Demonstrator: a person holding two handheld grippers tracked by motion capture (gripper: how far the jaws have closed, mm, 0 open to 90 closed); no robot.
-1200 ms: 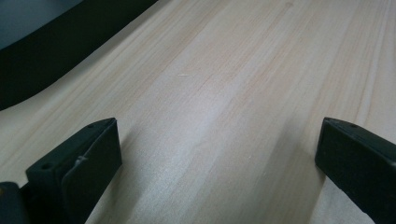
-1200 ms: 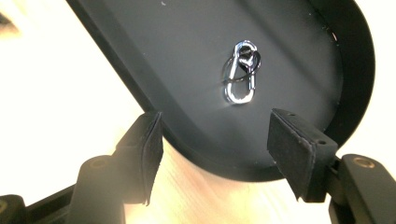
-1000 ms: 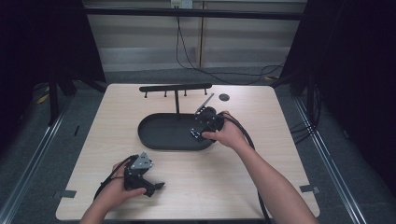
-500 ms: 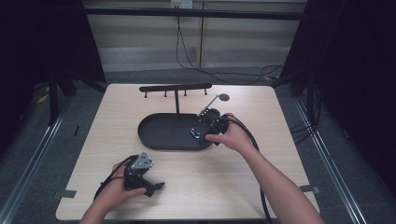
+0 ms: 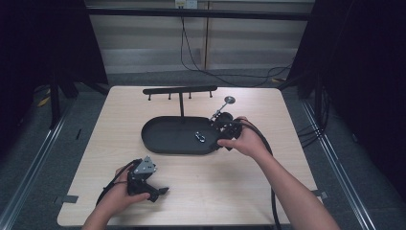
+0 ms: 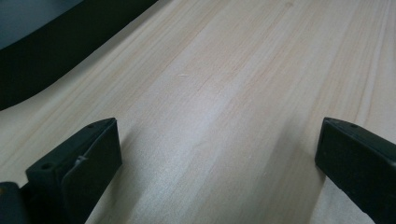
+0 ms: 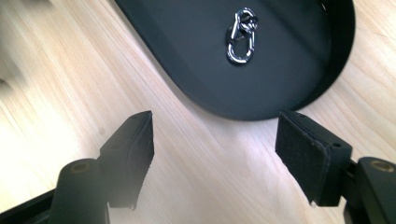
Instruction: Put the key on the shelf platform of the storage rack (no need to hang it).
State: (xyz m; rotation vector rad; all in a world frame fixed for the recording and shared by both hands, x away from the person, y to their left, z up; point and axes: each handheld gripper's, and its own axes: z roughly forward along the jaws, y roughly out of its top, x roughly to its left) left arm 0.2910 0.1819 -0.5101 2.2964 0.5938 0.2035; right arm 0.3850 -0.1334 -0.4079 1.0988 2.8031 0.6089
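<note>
Nearest the person, the left claw [image 5: 160, 191] rests low over the pale wooden desk [image 5: 105, 143] close to its front edge, held in the left hand [image 5: 125, 194]. In the left gripper view its two black jaws stand wide apart with nothing between them but bare wood grain; whether they touch the desk surface cannot be told.

Farther in, the right claw [image 7: 212, 156] sits at the right end of the black oval metal tray [image 7: 289, 74], gripped by the right hand [image 5: 244, 140]. Its jaws are also spread wide and hold nothing. In the right gripper view they hang over the desk just outside the tray's rounded rim, the rim lying between and just beyond the two pads.

Inside the tray, a small shiny silver clip with a ring [image 7: 241, 35] lies flat on the dark floor, apart from the walls and well clear of both jaws.

Beyond the tray stands a thin black post carrying a long black crossbar with short pegs [image 5: 179, 90]. A small round silver-headed piece on a slanted stem [image 5: 229, 100] sits just behind the right hand.
</note>
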